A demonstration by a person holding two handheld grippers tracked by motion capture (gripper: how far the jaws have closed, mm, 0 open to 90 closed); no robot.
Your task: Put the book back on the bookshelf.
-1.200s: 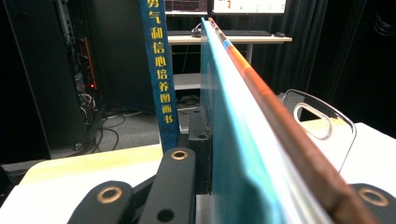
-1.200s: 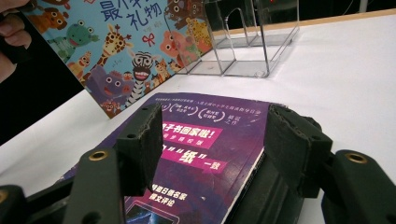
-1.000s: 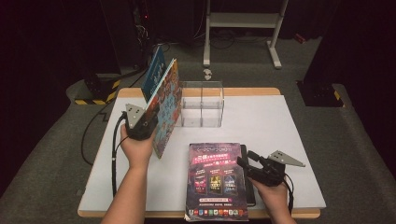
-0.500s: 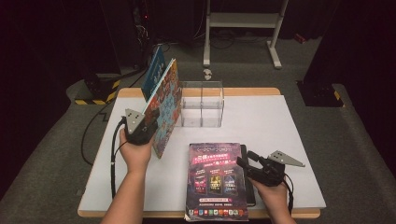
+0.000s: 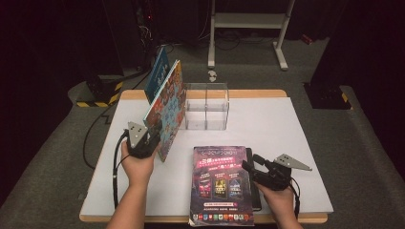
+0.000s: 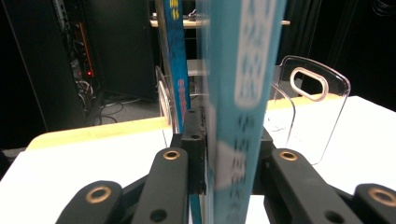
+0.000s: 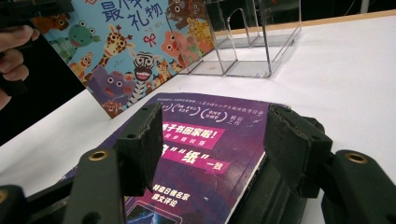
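The colourful animal picture book [image 5: 167,112] is held upright in the left claw [image 5: 152,138], just left of the clear acrylic book rack [image 5: 206,106], its jaws having just eased slightly. One blue book [image 5: 156,74] already stands there; the purple-covered book [image 5: 222,183] lies flat nearer than the rack, the right claw [image 5: 249,167] open over it, yet to be shelved.

- The table [image 5: 286,143] has a white top with a pale wooden edge along its far side.
- Grey carpet floor [image 5: 363,143] spreads around it (dim towards the edges).
- A white metal stand [image 5: 248,21] rises behind — black curtains darken the room beyond.
- A yellow-black striped block [image 5: 98,95] sits on the floor at left, near cables.
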